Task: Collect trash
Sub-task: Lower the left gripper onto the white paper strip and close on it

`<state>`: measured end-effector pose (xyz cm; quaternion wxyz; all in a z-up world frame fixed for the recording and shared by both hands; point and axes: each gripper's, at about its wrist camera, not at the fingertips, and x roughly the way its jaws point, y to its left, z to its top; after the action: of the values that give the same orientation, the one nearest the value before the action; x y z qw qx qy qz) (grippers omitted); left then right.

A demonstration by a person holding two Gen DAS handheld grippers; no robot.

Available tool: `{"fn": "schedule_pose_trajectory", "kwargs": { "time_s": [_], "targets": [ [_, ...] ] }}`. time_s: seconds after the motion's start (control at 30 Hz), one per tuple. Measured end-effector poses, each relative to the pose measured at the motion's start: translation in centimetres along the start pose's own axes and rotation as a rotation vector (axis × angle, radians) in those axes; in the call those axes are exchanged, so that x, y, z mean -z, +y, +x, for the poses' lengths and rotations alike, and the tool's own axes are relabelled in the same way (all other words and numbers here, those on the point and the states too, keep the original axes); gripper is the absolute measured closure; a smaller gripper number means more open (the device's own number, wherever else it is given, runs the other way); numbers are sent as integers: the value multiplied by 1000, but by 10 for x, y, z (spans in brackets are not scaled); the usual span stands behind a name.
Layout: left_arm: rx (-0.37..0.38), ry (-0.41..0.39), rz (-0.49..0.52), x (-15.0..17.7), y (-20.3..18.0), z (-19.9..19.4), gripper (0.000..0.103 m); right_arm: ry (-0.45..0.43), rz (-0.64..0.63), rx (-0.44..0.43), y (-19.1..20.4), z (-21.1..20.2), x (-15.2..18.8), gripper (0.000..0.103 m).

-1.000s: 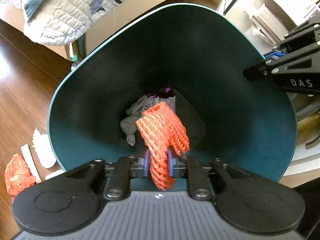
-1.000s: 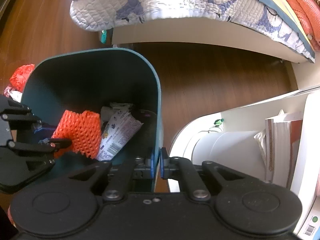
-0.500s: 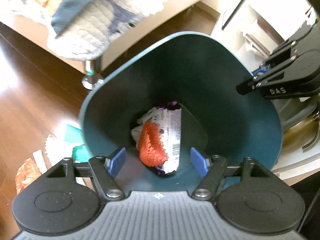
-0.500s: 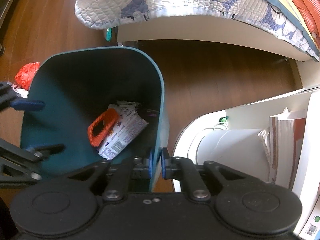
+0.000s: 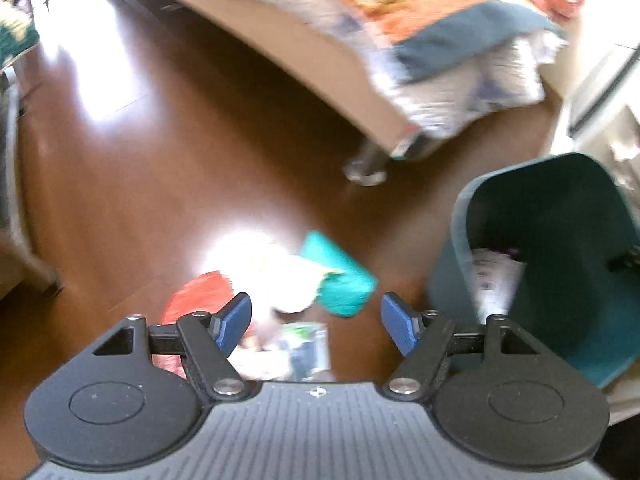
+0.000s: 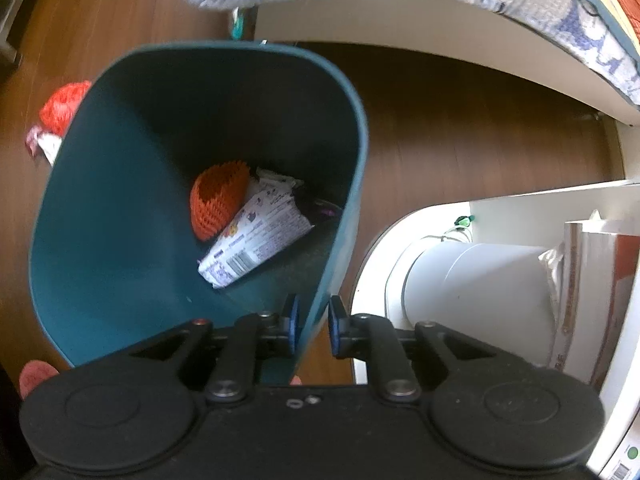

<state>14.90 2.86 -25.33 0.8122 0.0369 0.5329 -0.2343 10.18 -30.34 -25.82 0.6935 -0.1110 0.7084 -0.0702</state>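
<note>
From the left wrist we see our left tongs spread wide and holding nothing, aimed down at the floor. The litter lies straight ahead of them and just below — a bright white wad, a teal packet toward the right finger, a red net by the left finger, and a clear wrapper closest in. The view is blurred, so we cannot tell the long axis of any piece. The bin stands off to the right.

From the right wrist, our right tongs pinch the near wall of the bin, one finger inside and one outside. An orange net and a printed wrapper lie at its bottom. More red litter shows on the floor beyond the far left wall.

We judge the left tongs the nearer to the pile — the right is busy with the bin.
</note>
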Motion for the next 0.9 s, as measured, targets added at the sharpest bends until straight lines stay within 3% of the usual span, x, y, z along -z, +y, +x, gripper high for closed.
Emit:
{"fn": "schedule_pose_trajectory", "kwargs": {
  "time_s": [0.13, 0.27, 0.43, 0.57, 0.73, 0.9],
  "targets": [
    [-59, 34, -60, 9, 36, 16, 32, 20, -8, 15, 2, 12, 6, 89],
    [-122, 68, -152, 20, 64, 43, 32, -14, 3, 108, 9, 23, 20, 93],
    [-56, 166, -350, 38, 91, 86, 32, -12, 75, 94, 5, 26, 31, 94],
    [-2, 251, -481, 53, 92, 125, 32, -9, 79, 95, 12, 23, 19, 94],
    [-16, 334, -513, 66, 81, 168, 32, -22, 62, 99, 16, 21, 17, 94],
    [-5, 358, -567, 74, 81, 189, 32, -23, 60, 98, 15, 17, 17, 94]
  ]
}}
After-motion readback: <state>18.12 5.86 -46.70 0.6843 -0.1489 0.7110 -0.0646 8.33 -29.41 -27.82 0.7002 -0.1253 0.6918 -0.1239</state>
